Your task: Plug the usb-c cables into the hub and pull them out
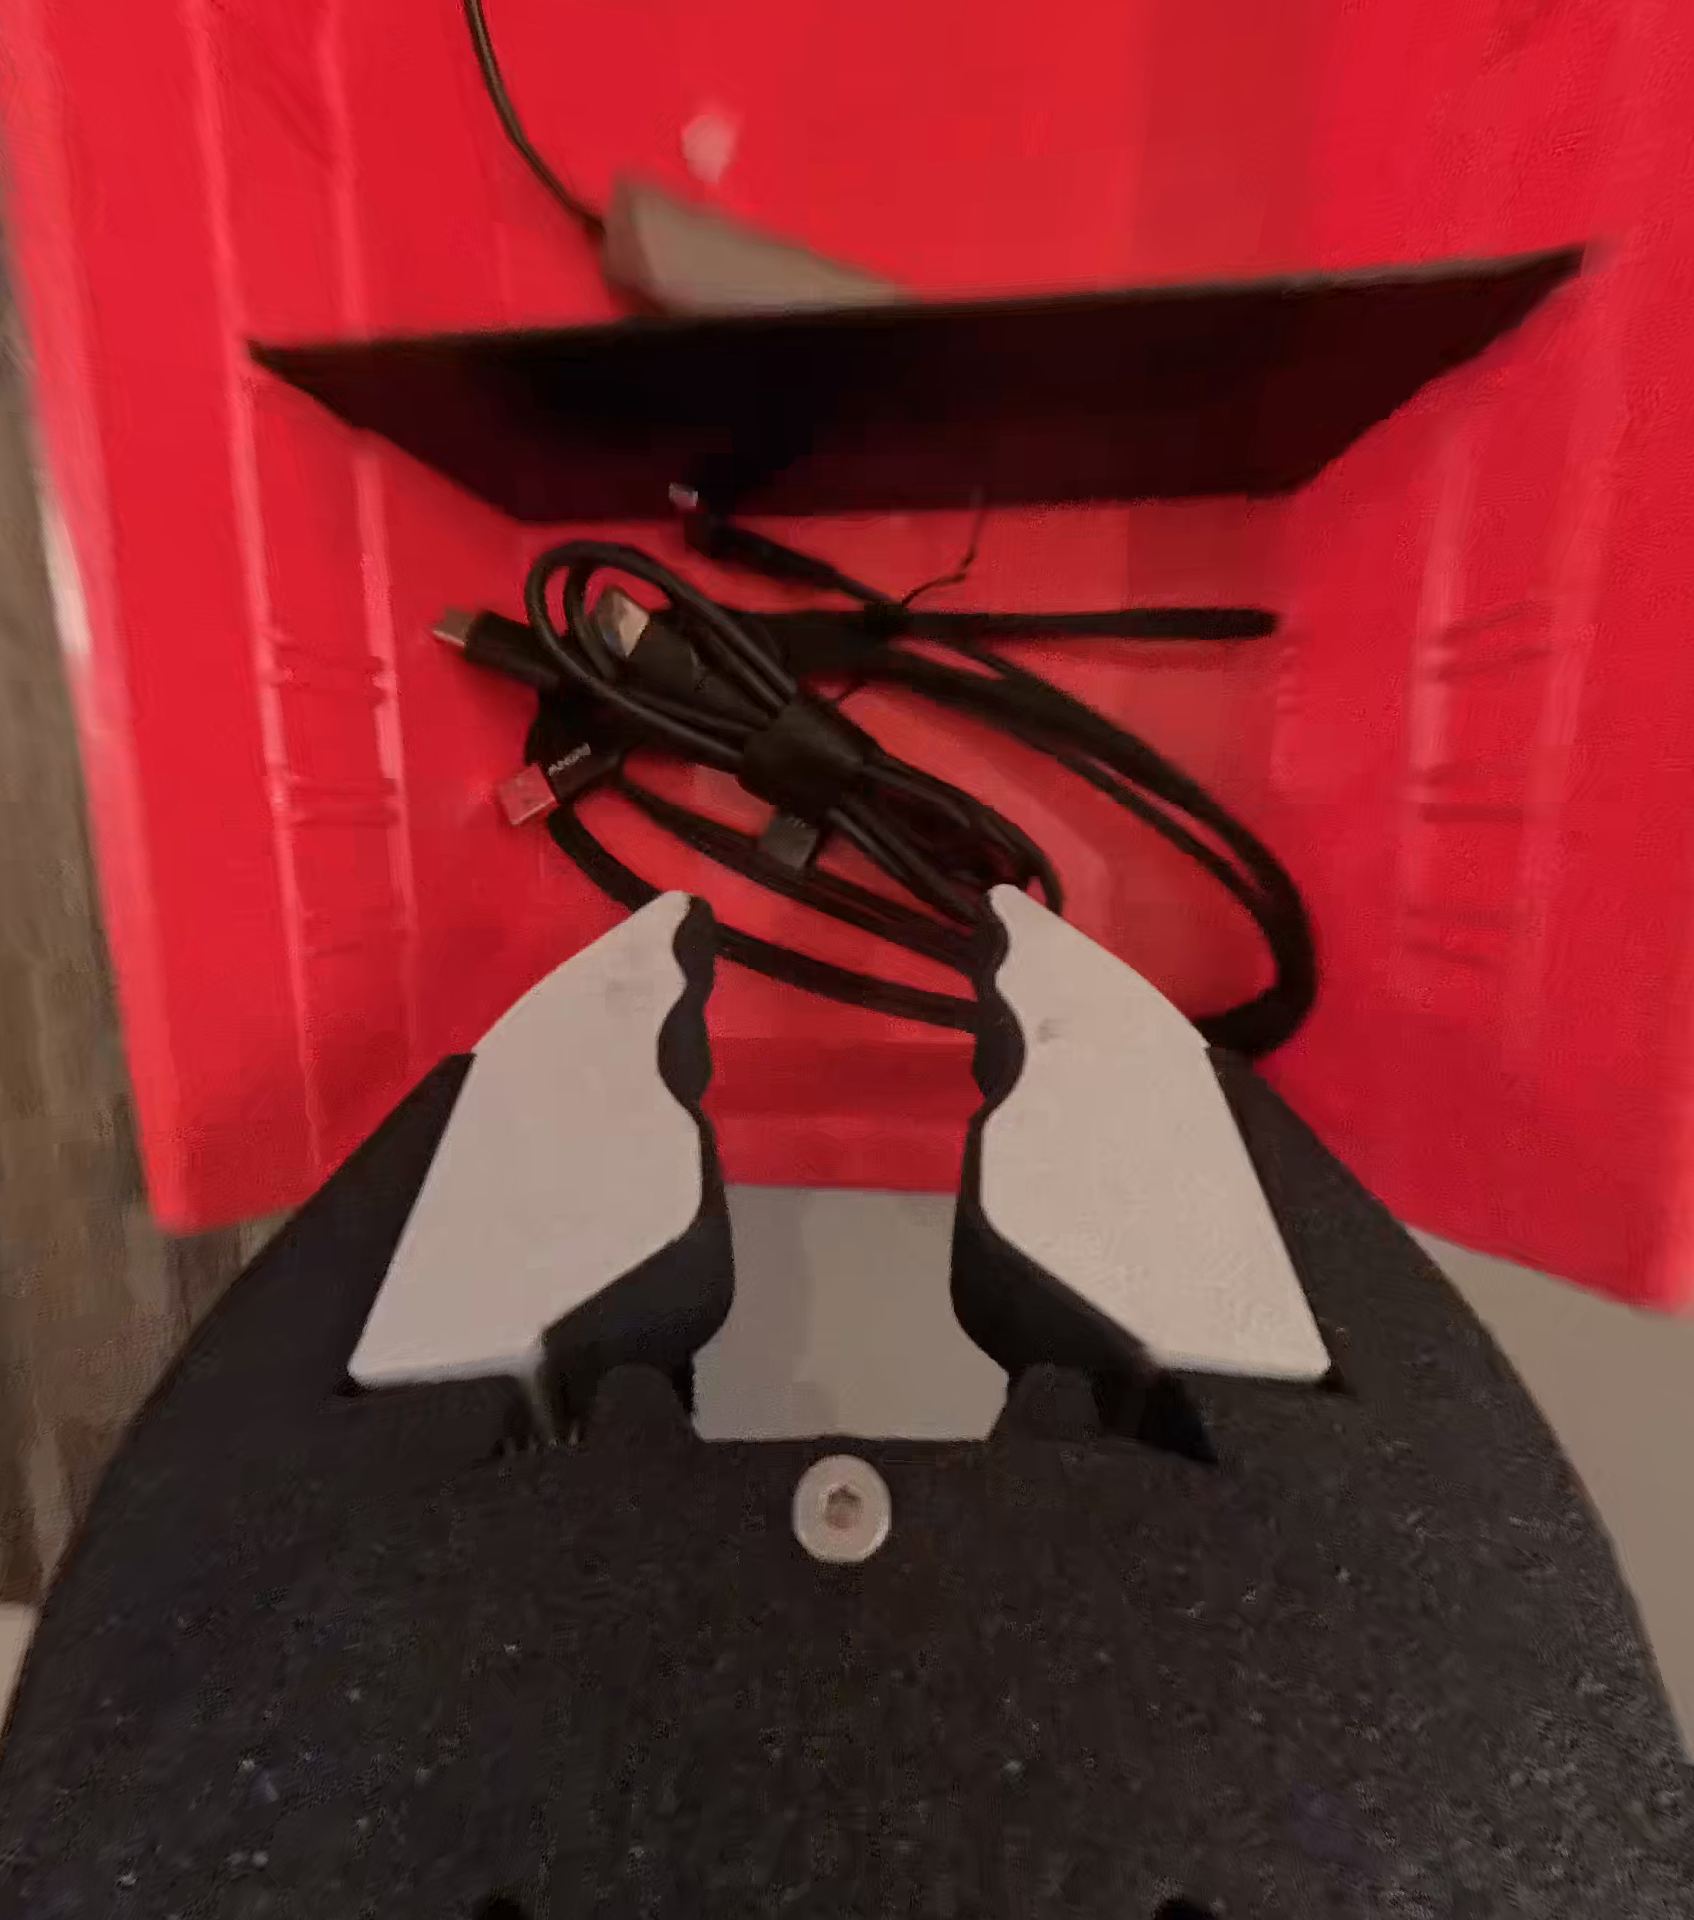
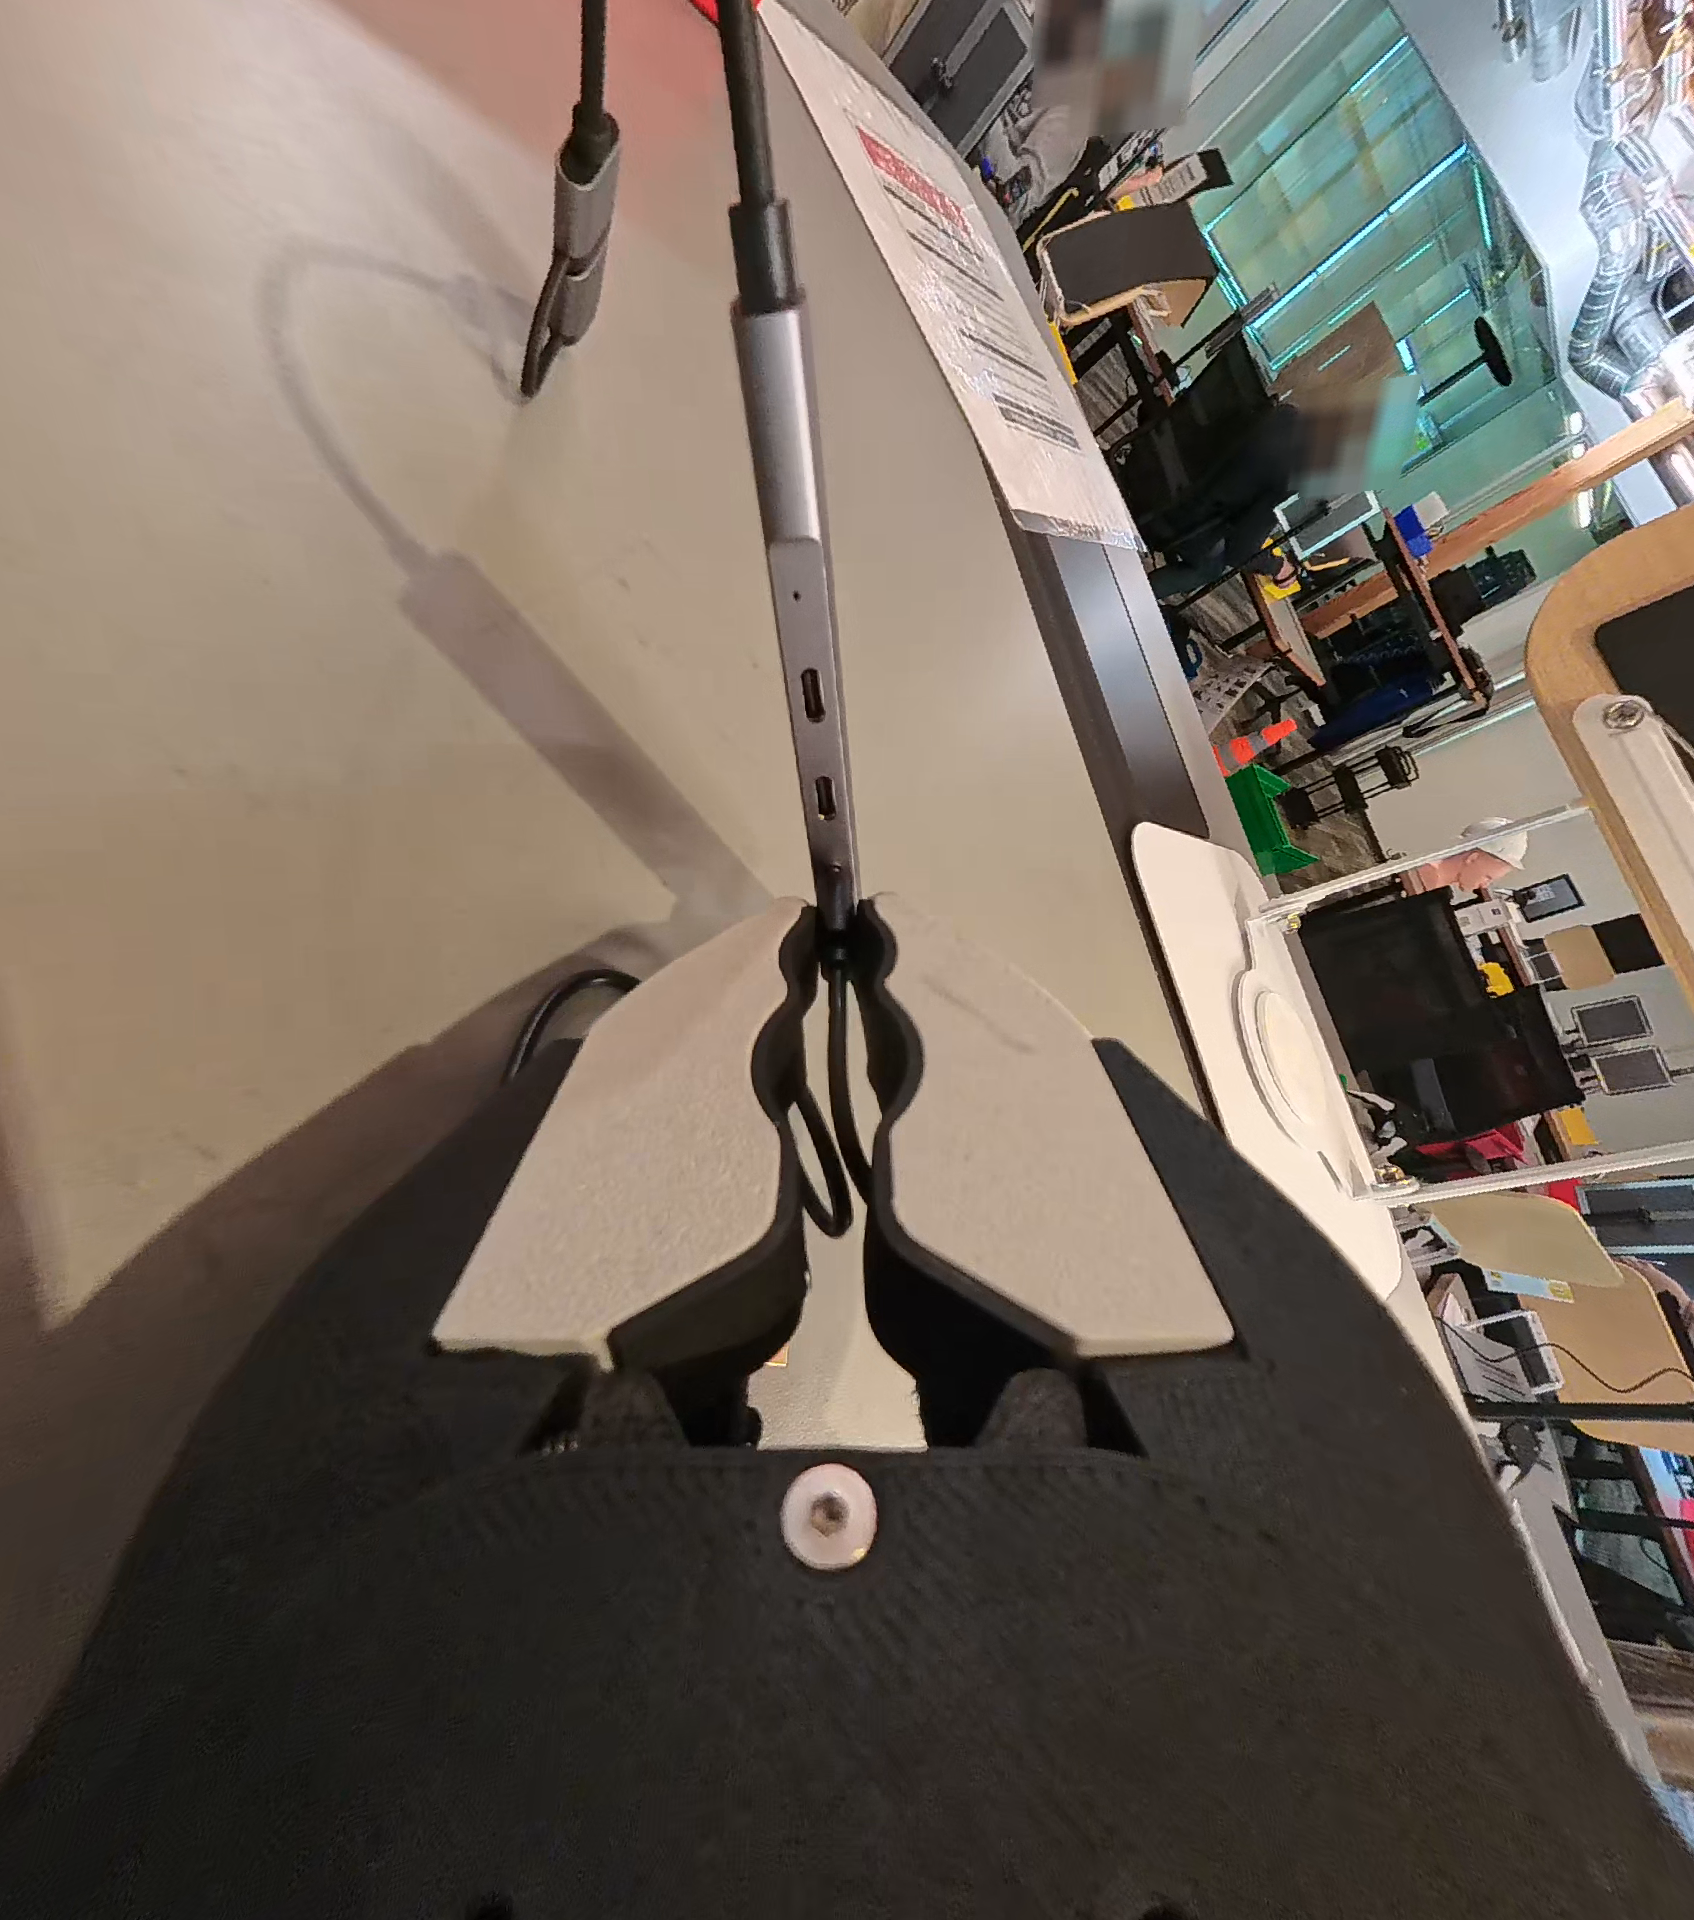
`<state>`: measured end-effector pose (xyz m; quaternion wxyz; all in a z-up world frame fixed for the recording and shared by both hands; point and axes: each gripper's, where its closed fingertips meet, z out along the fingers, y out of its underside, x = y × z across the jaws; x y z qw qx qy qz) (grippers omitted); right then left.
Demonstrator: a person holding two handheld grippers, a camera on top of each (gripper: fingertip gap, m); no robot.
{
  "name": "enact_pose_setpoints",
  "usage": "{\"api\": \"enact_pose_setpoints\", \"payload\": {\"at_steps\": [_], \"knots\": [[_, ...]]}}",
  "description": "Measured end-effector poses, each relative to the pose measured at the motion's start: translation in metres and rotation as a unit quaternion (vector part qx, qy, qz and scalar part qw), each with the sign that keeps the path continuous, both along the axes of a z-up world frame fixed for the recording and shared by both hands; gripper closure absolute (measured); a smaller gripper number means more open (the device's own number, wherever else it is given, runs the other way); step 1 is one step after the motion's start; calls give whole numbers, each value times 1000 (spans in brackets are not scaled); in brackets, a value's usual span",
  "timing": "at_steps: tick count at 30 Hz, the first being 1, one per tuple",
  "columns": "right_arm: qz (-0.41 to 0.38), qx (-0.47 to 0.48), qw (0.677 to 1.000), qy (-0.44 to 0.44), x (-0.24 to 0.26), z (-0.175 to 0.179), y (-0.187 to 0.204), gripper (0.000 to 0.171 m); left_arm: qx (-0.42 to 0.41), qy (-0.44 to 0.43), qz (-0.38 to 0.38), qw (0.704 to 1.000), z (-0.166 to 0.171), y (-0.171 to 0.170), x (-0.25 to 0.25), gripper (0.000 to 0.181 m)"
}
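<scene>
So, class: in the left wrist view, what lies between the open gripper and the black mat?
In the left wrist view, the bundle of black cables on the red cloth lies between the left gripper and the black mat.

left claw [image 1: 848,914]: grey fingers, black wavy pads, black speckled body, silver hex screw | right claw [image 2: 838,914]: same

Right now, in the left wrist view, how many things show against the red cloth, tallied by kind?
Black mat: 1
Tangle of black cables: 1 (separate cables too knotted to count)
Blurred grey block: 1
Total: 3
</scene>
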<state>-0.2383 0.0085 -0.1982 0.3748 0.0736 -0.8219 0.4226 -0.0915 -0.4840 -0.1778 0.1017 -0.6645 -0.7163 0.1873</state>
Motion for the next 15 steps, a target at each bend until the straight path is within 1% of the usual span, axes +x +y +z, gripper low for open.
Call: {"api": "enact_pose_setpoints", "payload": {"at_steps": [1, 3, 5, 7, 10, 11, 12, 15], "knots": [[0, 0, 1000, 1, 0, 0, 0, 165, 10, -29, 6, 1000, -13, -5, -3, 129], [0, 0, 1000, 3, 1, 0, 0, 165, 15, -67, 9, 998, -30, -11, -9, 125], [0, 0, 1000, 5, 1, 0, 0, 165, 21, -86, 17, 996, -41, -13, -17, 124], [0, 0, 1000, 5, 1, 0, 0, 165, 41, -81, 22, 996, -44, -7, -27, 124], [0, 1, 1000, 5, 1, 0, 0, 165, 35, -87, 21, 995, -46, -6, -33, 128], [0, 1, 1000, 5, 1, 0, 0, 165, 31, -87, 21, 996, -46, -6, -35, 130], [0, 0, 1000, 4, 1, 0, 0, 165, 29, -82, 17, 996, -45, -6, -36, 140], [0, 0, 1000, 4, 1, 0, 0, 165, 18, -63, 14, 998, -40, -10, -35, 155]]}}
